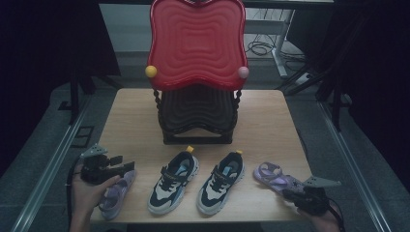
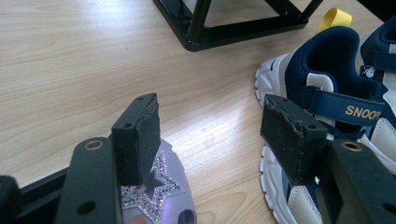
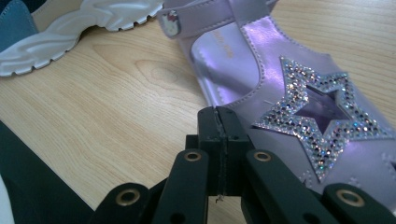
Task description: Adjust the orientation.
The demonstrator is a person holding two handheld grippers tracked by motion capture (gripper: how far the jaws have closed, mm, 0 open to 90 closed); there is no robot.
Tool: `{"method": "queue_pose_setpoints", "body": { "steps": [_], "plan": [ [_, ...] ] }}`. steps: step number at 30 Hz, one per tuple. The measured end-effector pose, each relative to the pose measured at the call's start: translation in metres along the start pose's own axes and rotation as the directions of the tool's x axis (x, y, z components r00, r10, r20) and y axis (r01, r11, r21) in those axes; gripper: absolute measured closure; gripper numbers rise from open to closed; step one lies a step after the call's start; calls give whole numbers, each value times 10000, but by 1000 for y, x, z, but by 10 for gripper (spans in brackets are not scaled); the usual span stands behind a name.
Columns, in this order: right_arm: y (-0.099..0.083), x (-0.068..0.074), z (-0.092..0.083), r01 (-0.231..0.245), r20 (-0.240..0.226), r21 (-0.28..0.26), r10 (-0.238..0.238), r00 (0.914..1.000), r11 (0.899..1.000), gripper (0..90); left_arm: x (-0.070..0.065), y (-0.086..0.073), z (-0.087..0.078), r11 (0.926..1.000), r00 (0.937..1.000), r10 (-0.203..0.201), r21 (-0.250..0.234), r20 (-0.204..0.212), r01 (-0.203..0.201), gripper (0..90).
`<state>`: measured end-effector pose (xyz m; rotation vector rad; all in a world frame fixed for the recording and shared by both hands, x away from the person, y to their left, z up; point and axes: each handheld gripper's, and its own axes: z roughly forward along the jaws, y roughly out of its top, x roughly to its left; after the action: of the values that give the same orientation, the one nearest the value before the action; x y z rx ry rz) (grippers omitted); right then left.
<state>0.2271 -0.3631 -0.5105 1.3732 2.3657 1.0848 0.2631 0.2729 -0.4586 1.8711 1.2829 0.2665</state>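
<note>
In the high view a wooden table (image 1: 135,121) carries a red and black chair (image 1: 197,72) at its far edge and four shoes in a row along the near edge. The left gripper (image 1: 121,165) hovers over the left purple sandal (image 1: 115,193) at the near left corner, jaws spread. The right gripper (image 1: 296,193) sits at the right purple sandal (image 1: 275,177) near the near right corner. Two navy and white sneakers (image 1: 193,182) lie between the sandals.

In the left gripper view the jaws stand wide with nothing between them; the left purple sandal's (image 2: 156,196) star lies below one pad, a sneaker (image 2: 327,93) beside the other.

In the right gripper view the right gripper (image 3: 219,135) has its jaws pressed together, empty, just above the right purple sandal (image 3: 299,107)
</note>
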Motion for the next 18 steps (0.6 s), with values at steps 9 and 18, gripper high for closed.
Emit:
{"method": "queue_pose_setpoints", "body": {
  "steps": [9,18],
  "plan": [
    [-4,-9,-10,-107,-7,83,107,9999,9999,899,0,0,1,10000,10000,-23,-34,-40,23,379],
    [-10,-16,-10,-282,369,495,264,9990,9984,899,-2,0,1,9997,10000,-14,-236,-76,12,385]
  ]
}}
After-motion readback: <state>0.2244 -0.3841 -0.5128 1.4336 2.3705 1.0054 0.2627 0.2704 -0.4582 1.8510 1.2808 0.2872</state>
